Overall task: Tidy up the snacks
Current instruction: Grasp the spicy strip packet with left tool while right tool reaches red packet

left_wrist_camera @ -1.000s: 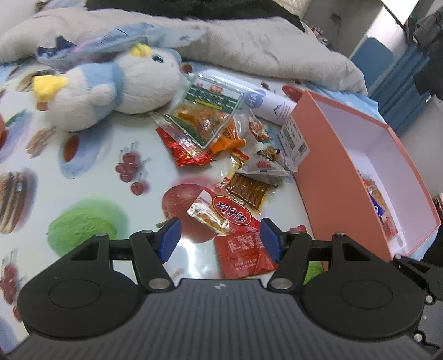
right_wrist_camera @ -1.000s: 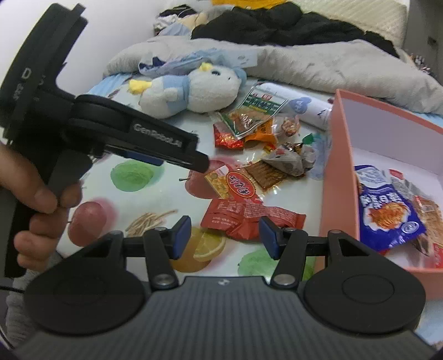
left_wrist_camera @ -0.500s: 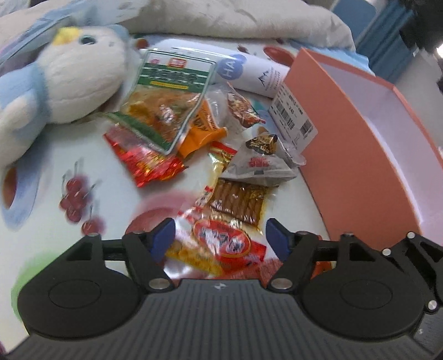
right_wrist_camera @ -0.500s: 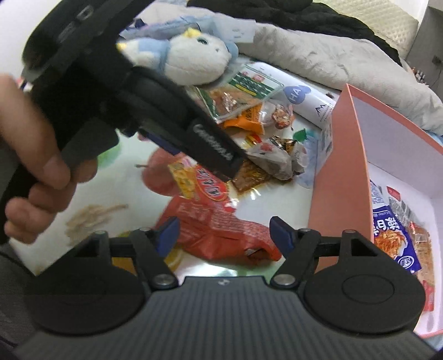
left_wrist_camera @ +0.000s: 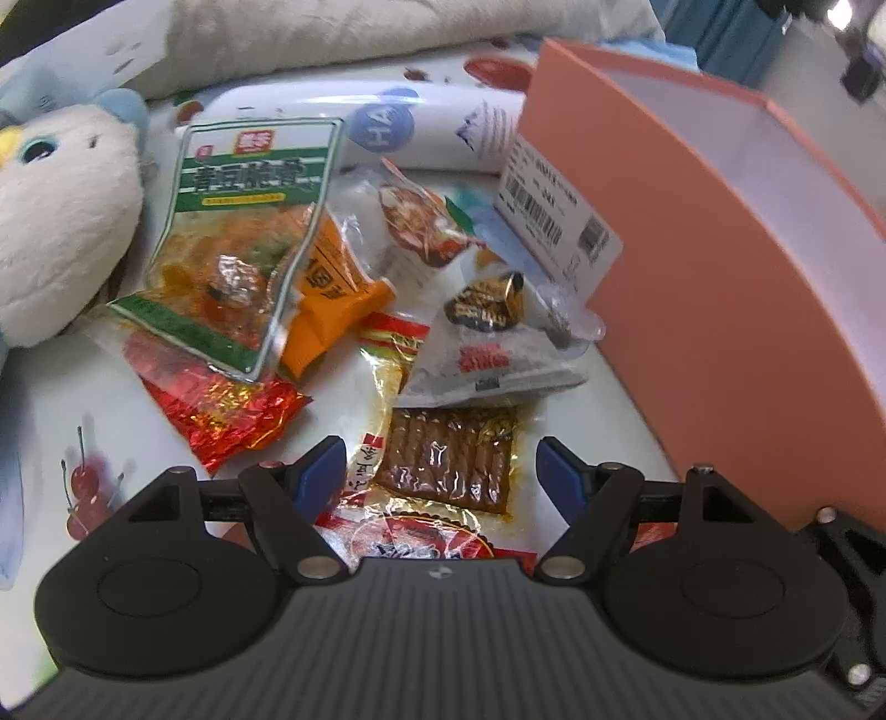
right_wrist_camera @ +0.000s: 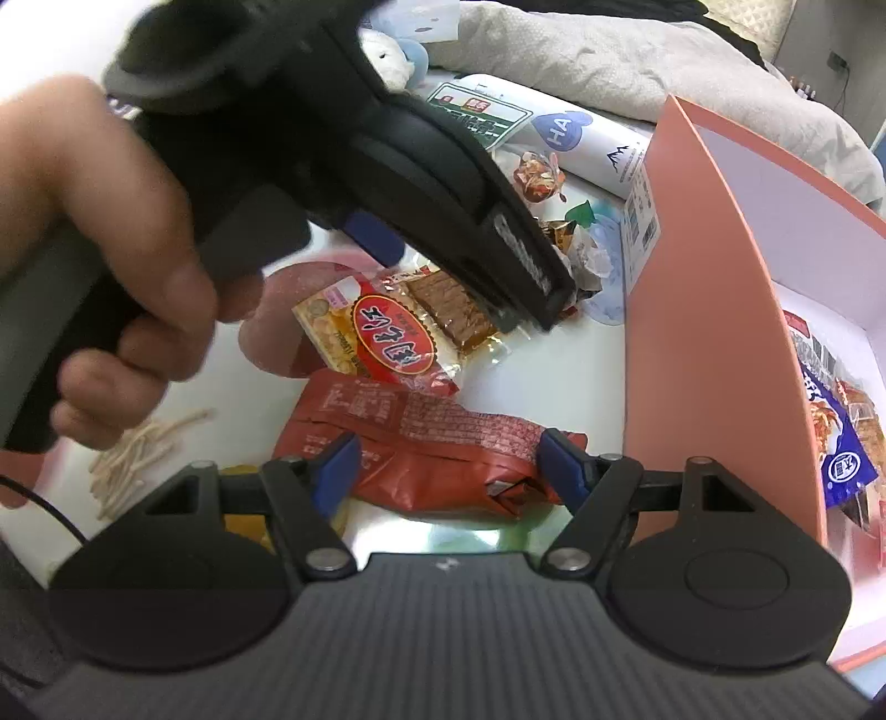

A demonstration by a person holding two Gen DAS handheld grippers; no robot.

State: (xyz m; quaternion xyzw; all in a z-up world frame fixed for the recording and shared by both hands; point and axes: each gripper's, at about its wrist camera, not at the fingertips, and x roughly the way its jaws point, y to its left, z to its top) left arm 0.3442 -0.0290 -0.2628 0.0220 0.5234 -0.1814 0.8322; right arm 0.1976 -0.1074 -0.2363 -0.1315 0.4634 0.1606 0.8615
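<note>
roughly partway thru: pink box (right_wrist_camera: 714, 310) standing open at right w/ at least two packets already inside, a blue-and-white one (right_wrist_camera: 836, 437) plus an orange-ish one behind it, rest of the interior cut off by the frame edge. everything else still out on the fruit-print cloth (left_wrist_camera: 83, 399), so most of the sorting left, judging by the pile.

left gripper (left_wrist_camera: 441, 471) wide, jaws still opening by a hair, nothing pinched; brown clear-wrapped strip packet (left_wrist_camera: 451, 459) lying between the blue pads but not pressed. right gripper (right_wrist_camera: 446, 471) wide too, hanging over the dark red foil pouch (right_wrist_camera: 432, 443), pouch ends just beside both pads, no squeeze visible. probably the two next picks, one per claw.

count of loose snacks on cloth, approx since they overlap:
- 1 green-label packet (left_wrist_camera: 243, 232), lying on top of others
- 1 orange packet (left_wrist_camera: 332, 299) partly under it
- 1 shiny red foil packet (left_wrist_camera: 221, 404)
- 1 small clear packet w/ red food (left_wrist_camera: 421, 216)
- 1 white crumpled packet w/ dark candy on it (left_wrist_camera: 487, 343)
- 1 brown strip packet
- 1 yellow-red packet w/ oval label (right_wrist_camera: 382, 338)
- 1 dark red pouch

so 8 loose, 2+ boxed. non-snacks: 1 plush toy (left_wrist_camera: 61, 221), 1 white cylinder bottle (left_wrist_camera: 398, 122) lying flat against the box, 1 grey blanket (left_wrist_camera: 387, 33) at the back. 1 hand (right_wrist_camera: 105, 249) seen gripping the left tool's handle in right wrist view.
</note>
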